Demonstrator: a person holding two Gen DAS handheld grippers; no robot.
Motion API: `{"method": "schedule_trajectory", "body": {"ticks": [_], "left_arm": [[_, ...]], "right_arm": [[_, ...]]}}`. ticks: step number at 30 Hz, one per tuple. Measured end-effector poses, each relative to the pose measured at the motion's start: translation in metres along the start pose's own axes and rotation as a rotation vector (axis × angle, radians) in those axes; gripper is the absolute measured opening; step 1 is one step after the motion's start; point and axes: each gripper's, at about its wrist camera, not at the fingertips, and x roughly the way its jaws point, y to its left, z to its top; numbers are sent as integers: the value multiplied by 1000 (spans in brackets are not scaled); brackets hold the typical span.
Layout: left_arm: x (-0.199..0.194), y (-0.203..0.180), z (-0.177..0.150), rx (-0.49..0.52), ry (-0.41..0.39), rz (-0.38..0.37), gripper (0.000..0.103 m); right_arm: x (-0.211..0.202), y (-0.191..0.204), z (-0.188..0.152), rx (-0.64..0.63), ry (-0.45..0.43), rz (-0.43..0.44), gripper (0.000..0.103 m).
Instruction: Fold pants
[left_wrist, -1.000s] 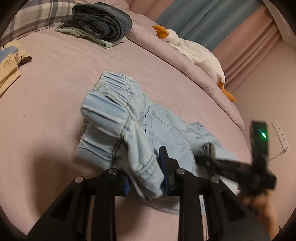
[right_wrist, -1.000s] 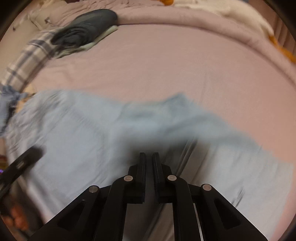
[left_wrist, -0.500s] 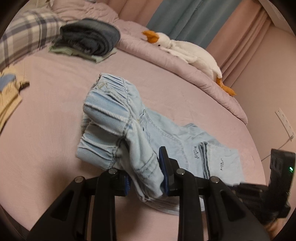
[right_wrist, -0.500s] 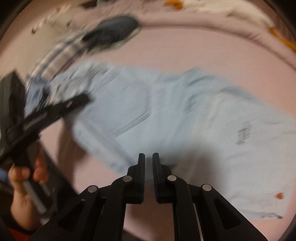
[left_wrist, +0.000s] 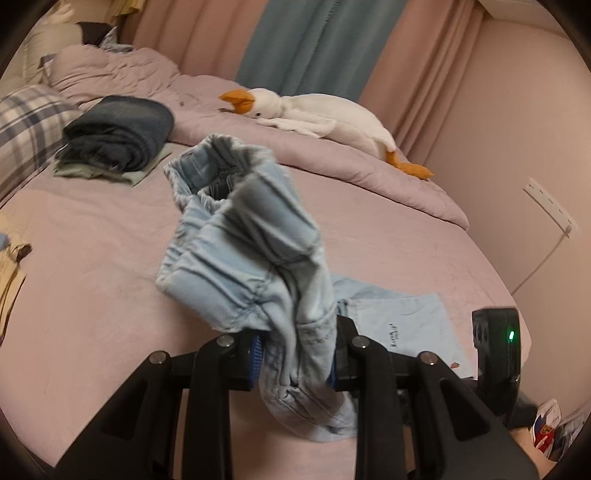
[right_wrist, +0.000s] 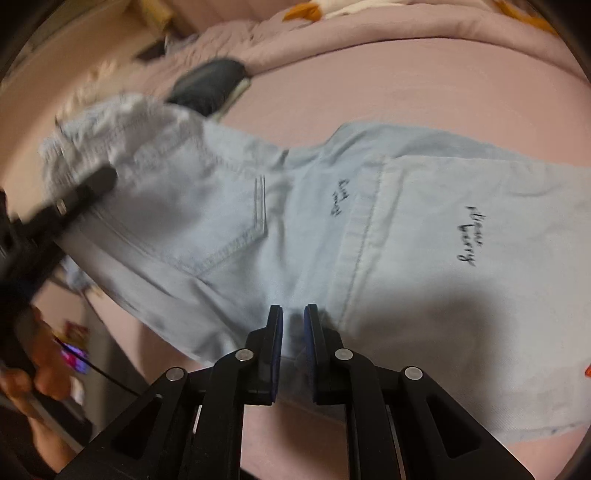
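Light-blue pants (left_wrist: 255, 258) on pink bed (left_wrist: 92, 258): waistband end lifted off sheet, bunched and hanging; legs flat on sheet, small dark lettering on fabric. Left gripper (left_wrist: 295, 354) clamped on bunched denim near waistband. Right gripper (right_wrist: 293, 332) low over pant legs, jaws nearly together, narrow gap; pads not pressing cloth. Folded dark garment (left_wrist: 118, 136) on greenish cloth further back, plaid pillow (left_wrist: 26, 125) beside it. Plush goose (left_wrist: 314, 118) on rumpled duvet by curtains.
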Motion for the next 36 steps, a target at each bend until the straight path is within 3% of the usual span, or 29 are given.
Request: {"method": "schedule_trajectory", "body": {"ticks": [2,6,9,11,14,16,20,24,26,30,32,34,36], "left_arm": [[2,-10,2,25,0,-13,26],[6,-30,3,72,6,-39,26],[12,-44,1,108,18,-56,26],[18,-54,0,128,31,-67,26],[29,-70,-7,173,53,-79,26],[36,-78,-12,196,70,-85,26],[54,-93,-23,241,114,-87,26],[70,-104,-35,285,161,-85,29],[77,-105,-40,303,185,-89,31],[87,-109,-53,348,266,-121,46],[82,-105,-55,340,260,-147,64],[70,-95,-55,308,247,-186,74],[58,-81,-56,269,231,-200,76]], "right_arm": [[-8,-12,5,74,-39,60,19],[-19,-39,4,191,-95,108,43],[-21,-50,-1,245,-116,107,44],[-23,-61,-5,307,-137,165,44],[-21,-77,-10,422,-173,307,48],[-20,-89,-15,507,-202,424,58],[-16,-104,-21,658,-270,645,66],[-13,-117,-32,786,-320,810,74],[-16,-123,-34,814,-310,819,75],[-16,-114,-23,803,-279,808,76],[-19,-115,-18,792,-269,775,81],[-21,-117,-16,786,-266,755,82],[-21,-120,-16,796,-265,733,82]]}}
